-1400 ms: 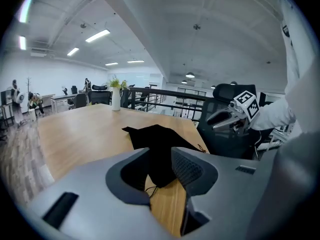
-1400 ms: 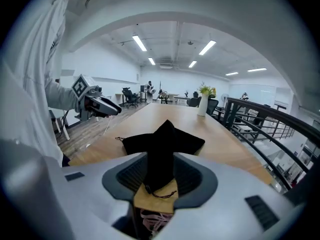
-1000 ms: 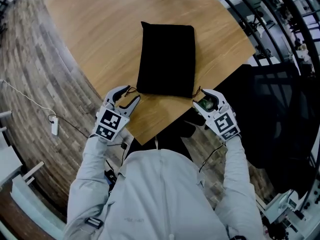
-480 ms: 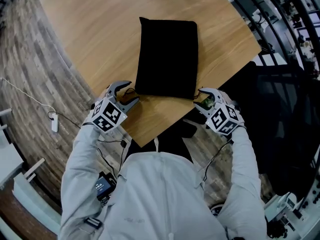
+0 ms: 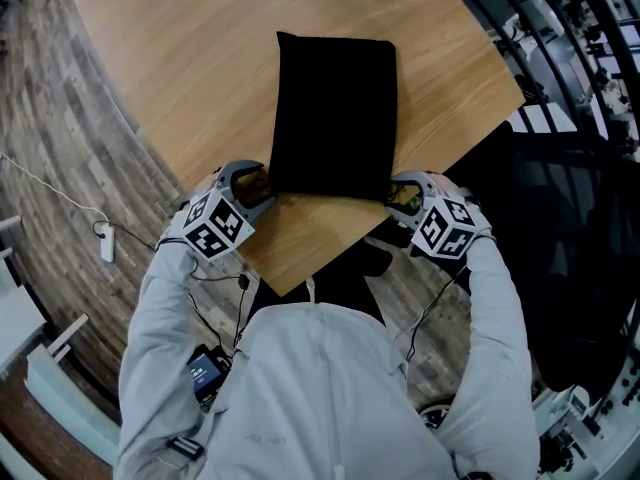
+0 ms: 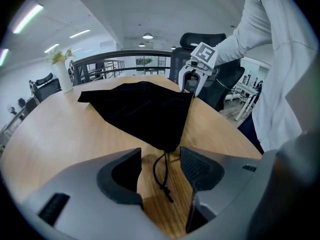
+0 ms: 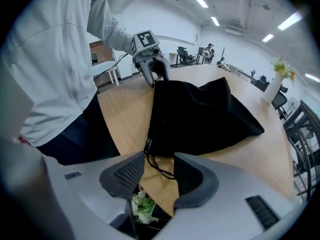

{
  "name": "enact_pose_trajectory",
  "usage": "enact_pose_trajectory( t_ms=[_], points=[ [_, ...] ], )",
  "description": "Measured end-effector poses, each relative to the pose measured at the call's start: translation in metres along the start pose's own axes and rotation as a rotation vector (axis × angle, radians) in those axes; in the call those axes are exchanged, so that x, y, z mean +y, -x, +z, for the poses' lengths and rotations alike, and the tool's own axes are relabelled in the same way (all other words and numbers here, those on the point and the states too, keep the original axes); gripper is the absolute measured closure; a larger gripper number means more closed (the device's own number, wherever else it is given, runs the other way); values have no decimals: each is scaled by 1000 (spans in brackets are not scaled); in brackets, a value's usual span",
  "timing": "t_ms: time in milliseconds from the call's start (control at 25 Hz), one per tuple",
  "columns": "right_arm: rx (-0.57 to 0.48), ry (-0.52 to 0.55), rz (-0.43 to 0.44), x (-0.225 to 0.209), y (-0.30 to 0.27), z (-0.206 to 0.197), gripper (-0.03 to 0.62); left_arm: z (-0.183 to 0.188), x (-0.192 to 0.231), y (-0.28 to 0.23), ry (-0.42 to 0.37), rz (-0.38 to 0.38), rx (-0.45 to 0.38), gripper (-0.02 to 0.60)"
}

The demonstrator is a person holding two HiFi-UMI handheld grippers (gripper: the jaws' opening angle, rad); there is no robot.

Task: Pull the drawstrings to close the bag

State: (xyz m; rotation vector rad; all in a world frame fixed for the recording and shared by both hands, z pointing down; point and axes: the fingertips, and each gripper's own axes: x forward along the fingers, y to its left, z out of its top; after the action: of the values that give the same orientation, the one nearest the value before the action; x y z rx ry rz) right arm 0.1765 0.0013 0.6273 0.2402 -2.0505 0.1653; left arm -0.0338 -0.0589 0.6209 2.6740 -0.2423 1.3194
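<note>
On the near part of the wooden tabletop (image 5: 190,58) lies a black drawstring bag (image 5: 335,118), flat, its mouth end close to the edge where the person stands. The left gripper (image 5: 250,180) is at the bag's near left corner and the right gripper (image 5: 405,190) at its near right corner, both tilted down at the wood.

Nothing stands between either gripper and the bag. A black office chair (image 5: 560,228) is just beside the tabletop on the person's right. A white cable with a small white box (image 5: 108,253) trails over the wood-plank floor (image 5: 60,168) on the left.

The head view hides the cords under the grippers; the gripper views show them. In the left gripper view the left drawstring (image 6: 161,174), a knotted loop, hangs out of the bag's corner onto the wood between jaws that have just been opening and now stand wide apart, neither pad touching it. In the right gripper view the right drawstring (image 7: 155,166) loops out between that gripper's parted jaws, and no pad presses on it.

Those two views alone show the room: a white vase of yellowish flowers (image 6: 62,74) at the far edge, a dark curved railing (image 6: 125,54) behind it, and strip lights on a white ceiling.
</note>
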Motion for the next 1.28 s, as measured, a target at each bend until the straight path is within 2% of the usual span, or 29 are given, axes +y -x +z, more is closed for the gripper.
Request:
enact_pose_trajectory(
  t_ms=[200,320,560,640,720,840,1080,1280],
  points=[
    [16,-6,-30,1,2,-3,412,1,-1,-1,18,20,7,334],
    [29,9,-5,7,0,-2,460,0,-1,0,31,25,8,340],
    [32,-65,10,7,1,-2,481,-1,-2,2,81,36,14,371],
    [39,-68,2,7,1,-4,502,-2,-1,3,96,42,17,403],
    [38,-80,-21,5,1,-6,566,-5,-2,4,101,46,22,451],
    [24,-136,-44,4,0,-6,569,-10,-3,5,110,57,31,552],
    [2,-196,-103,1,2,-6,572,-10,-1,6,184,72,-1,555],
    [-61,-286,-175,-12,12,1,572,-16,4,12,221,106,-9,555]
  ],
)
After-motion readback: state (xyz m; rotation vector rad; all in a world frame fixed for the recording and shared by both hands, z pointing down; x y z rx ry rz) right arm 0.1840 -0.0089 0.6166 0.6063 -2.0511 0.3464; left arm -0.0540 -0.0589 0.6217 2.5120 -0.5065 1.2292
